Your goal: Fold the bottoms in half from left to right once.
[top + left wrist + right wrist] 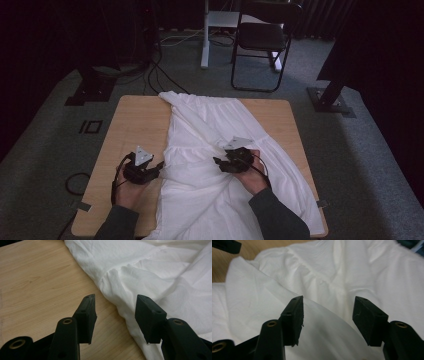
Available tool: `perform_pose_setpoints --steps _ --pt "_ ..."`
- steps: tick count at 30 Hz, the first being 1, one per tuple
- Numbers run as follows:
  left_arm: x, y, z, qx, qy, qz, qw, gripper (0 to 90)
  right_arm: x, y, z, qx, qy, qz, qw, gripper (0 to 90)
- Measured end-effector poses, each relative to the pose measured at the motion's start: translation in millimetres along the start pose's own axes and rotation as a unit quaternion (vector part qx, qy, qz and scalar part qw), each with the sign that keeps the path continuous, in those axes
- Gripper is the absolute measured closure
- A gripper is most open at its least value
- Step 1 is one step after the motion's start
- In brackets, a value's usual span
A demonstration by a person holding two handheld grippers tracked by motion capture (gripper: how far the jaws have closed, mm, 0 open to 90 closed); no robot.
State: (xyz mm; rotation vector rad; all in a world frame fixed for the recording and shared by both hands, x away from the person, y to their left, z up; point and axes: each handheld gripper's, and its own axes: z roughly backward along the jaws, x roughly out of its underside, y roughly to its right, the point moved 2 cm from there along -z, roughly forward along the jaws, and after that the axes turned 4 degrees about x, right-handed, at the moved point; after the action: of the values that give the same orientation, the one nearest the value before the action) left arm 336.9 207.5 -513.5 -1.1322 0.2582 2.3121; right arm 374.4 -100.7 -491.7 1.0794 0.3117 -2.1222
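Note:
A white gathered garment (210,130) lies lengthwise down the middle of the wooden table (135,120), with its near end hanging over the front edge. My left gripper (161,166) sits low at the cloth's left edge, its jaws open. In the left gripper view the gripper (116,298) has bare wood (37,277) under one jaw and the garment's folded edge (150,265) under the other. My right gripper (217,162) hovers over the middle of the cloth. In the right gripper view this gripper (328,300) stands open above a raised fold (324,270), gripping nothing.
Beyond the table stand a black folding chair (260,40) and a white desk leg (205,35) on grey carpet. Black stand bases (92,90) (330,100) flank the far corners. Cables (160,75) run across the floor behind the table.

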Motion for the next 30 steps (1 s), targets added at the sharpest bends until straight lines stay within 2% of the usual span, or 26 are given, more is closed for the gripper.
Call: perform_pose_setpoints --steps 1,2,4,5,6,7,9,10,12,13,16,18,19,20,22,23,25,27,29,30 --pt "0.0 0.0 0.0 0.000 0.000 0.000 1.0000 51.2 0.0 0.0 0.0 0.000 0.000 0.000 1.0000 40.0" --pt "-0.1 2.6 -3.0 0.004 -0.001 -0.005 1.0000 51.0 1.3 -0.4 -17.5 -0.012 -0.025 0.001 0.9996 35.4" --pt "0.0 5.2 -5.7 0.006 -0.002 -0.008 0.9999 50.4 5.6 0.1 -29.2 -0.017 -0.052 0.007 0.9985 38.8" --pt "0.2 6.6 -7.4 0.008 -0.003 -0.011 0.9999 50.2 8.9 0.4 -33.0 -0.025 -0.066 0.009 0.9975 48.0" --pt "0.5 7.6 -8.5 0.010 -0.003 -0.012 0.9999 49.9 13.4 0.9 -33.0 -0.042 -0.076 0.012 0.9961 63.2" --pt "0.7 8.0 -9.0 0.010 -0.004 -0.013 0.9999 49.8 16.6 1.5 -28.7 -0.049 -0.072 0.014 0.9961 75.7" --pt "1.7 8.6 -10.0 0.011 -0.005 -0.013 0.9998 49.7 21.1 4.3 -13.7 -0.060 -0.054 0.009 0.9967 87.6" --pt "2.1 8.6 -10.0 0.010 -0.006 -0.014 0.9998 49.6 23.8 5.5 -0.8 -0.062 -0.039 0.004 0.9973 88.2" --pt "2.1 8.0 -9.2 0.009 -0.005 -0.014 0.9998 49.5 29.8 11.5 30.2 -0.059 0.001 0.001 0.9983 88.5" --pt "2.0 7.8 -8.7 0.009 -0.004 -0.013 0.9999 49.6 34.6 17.2 51.1 -0.051 0.023 -0.003 0.9984 88.5" --pt "1.9 8.7 -8.4 0.009 -0.003 -0.013 0.9999 49.6 51.7 38.0 96.8 -0.040 0.073 -0.020 0.9963 88.3" --pt "1.7 10.8 -9.6 0.010 -0.005 -0.017 0.9998 49.5 66.4 52.3 114.1 -0.021 0.079 -0.033 0.9961 87.8" --pt "1.6 12.1 -10.7 0.010 -0.006 -0.018 0.9998 49.5 79.2 62.1 119.9 -0.016 0.073 -0.043 0.9963 87.5" --pt "1.5 13.7 -12.1 0.011 -0.007 -0.019 0.9997 49.5 90.5 69.6 120.1 -0.008 0.058 -0.054 0.9968 86.8" --pt "1.4 16.5 -14.9 0.013 -0.011 -0.025 0.9995 49.3 110.2 78.9 113.8 0.017 0.011 -0.067 0.9975 85.9" --pt "1.5 17.6 -16.1 0.014 -0.012 -0.026 0.9995 49.1 122.3 82.2 106.7 0.030 -0.027 -0.074 0.9964 83.7" --pt "1.4 20.4 -19.2 0.016 -0.016 -0.029 0.9993 49.0 131.4 81.8 99.7 0.058 -0.052 -0.081 0.9936 70.7" --pt "1.3 22.8 -21.4 0.019 -0.017 -0.030 0.9992 49.0 127.0 78.2 100.2 0.056 -0.029 -0.089 0.9940 60.8" --pt "1.2 25.5 -23.3 0.022 -0.019 -0.034 0.9990 48.8 111.3 71.4 99.4 0.035 0.010 -0.096 0.9947 55.3" --pt "1.4 26.8 -24.1 0.024 -0.019 -0.035 0.9989 48.6 105.5 68.0 96.7 0.026 0.016 -0.094 0.9951 53.1"
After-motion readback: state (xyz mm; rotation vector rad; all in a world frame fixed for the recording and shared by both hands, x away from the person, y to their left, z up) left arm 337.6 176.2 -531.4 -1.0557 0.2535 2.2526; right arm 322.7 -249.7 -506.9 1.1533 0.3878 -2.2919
